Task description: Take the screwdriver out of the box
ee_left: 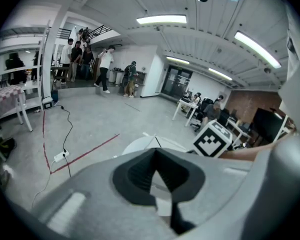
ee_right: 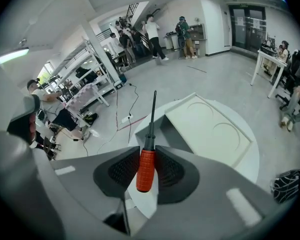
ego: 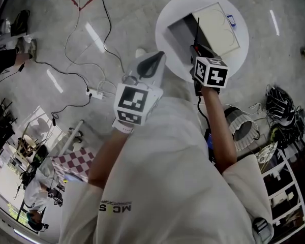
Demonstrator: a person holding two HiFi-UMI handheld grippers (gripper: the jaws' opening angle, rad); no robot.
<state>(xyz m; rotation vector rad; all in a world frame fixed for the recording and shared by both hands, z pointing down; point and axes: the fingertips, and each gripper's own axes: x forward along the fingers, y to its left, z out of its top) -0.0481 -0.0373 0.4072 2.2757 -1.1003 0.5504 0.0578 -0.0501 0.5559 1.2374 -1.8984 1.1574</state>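
Observation:
My right gripper [ee_right: 145, 150] is shut on the red handle of the screwdriver [ee_right: 146, 166]; its black shaft points ahead, over the open box [ee_right: 171, 130]. In the head view the right gripper [ego: 195, 51] hangs above the round white table [ego: 168, 11], and the thin shaft of the screwdriver [ego: 197, 30] stands over the grey inside of the box [ego: 184, 33]. The box's beige lid [ego: 217, 27] lies folded back to the right. My left gripper [ego: 156, 57] is off the table's left edge, shut on nothing, its tips [ee_left: 156, 152] meeting.
A small blue thing [ego: 231, 20] lies on the table by the lid. Cables and a white power strip [ego: 95, 93] run across the floor on the left. A round fan-like thing [ego: 240, 125] and white shelving [ego: 284, 187] stand at the right. People stand far off.

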